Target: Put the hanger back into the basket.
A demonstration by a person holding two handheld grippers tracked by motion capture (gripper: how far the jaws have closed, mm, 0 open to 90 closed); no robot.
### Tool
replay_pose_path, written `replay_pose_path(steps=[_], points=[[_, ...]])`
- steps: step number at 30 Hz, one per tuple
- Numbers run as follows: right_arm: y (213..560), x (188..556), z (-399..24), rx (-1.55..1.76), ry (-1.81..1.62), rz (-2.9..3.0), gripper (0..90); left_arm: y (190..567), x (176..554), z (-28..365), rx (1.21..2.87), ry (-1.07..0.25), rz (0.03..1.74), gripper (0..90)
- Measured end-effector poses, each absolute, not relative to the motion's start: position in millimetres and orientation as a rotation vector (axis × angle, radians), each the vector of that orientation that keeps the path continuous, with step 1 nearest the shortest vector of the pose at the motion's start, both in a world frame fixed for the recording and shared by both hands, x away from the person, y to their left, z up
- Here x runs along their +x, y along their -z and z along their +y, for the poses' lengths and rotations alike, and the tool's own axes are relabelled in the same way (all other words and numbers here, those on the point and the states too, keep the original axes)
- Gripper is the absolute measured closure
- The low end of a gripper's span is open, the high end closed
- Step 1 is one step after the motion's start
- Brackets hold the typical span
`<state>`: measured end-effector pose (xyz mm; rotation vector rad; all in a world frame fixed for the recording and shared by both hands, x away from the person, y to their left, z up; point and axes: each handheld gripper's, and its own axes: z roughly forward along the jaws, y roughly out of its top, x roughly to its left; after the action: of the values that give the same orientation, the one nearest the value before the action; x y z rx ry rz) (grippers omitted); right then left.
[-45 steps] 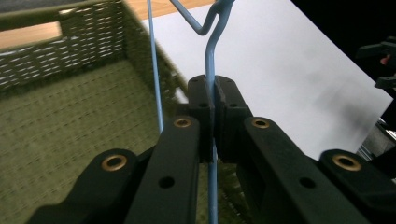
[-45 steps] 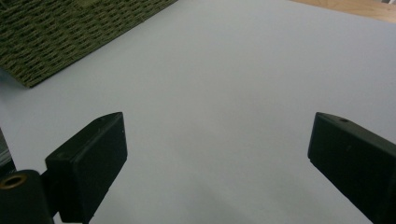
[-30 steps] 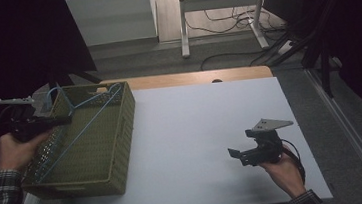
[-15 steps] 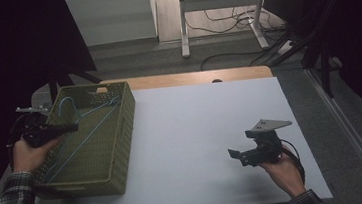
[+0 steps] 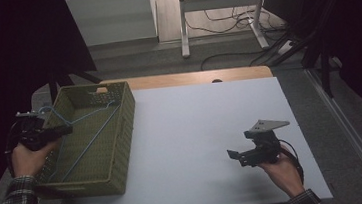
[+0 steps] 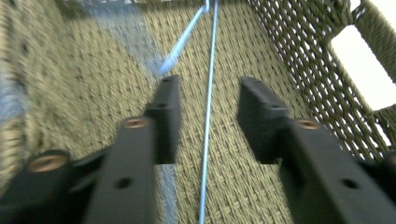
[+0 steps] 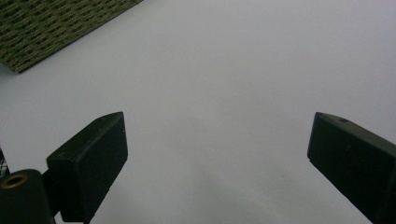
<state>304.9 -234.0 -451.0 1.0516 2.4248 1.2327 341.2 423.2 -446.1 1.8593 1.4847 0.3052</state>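
the high view looks forward and down from above the person's side of the table (image 5: 197, 130), far enough back to take in the whole white top, the floor beyond it and both forearms at the bottom edge. the left gripper view rides on the left gripper (image 6: 205, 116) and looks along its two black jaws, very near, down into the woven basket (image 6: 289, 56), where a blue wire hanger (image 6: 208, 140) runs between the jaws. the same basket (image 5: 121, 133) and hanger (image 5: 90, 141) sit at the left of the high view. the right gripper view rides on the right gripper (image 7: 217, 154) and looks low across the bare table (image 7: 243, 70); a corner of the basket (image 7: 51, 28) shows at its upper left.
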Motion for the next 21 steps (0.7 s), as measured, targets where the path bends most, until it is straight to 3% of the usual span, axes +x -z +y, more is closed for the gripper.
replay_pose_path(steps=[11, 21], points=[[445, 301, -238, 1.049, -1.256, 2.406, 4.2, 419, 315, 374, 1.9, -0.359, 1.284, 17.3], [445, 293, -245, 1.048, -1.252, 2.416, 1.3, 416, 276, 326, 1.845, -0.302, 1.157, 5.3]])
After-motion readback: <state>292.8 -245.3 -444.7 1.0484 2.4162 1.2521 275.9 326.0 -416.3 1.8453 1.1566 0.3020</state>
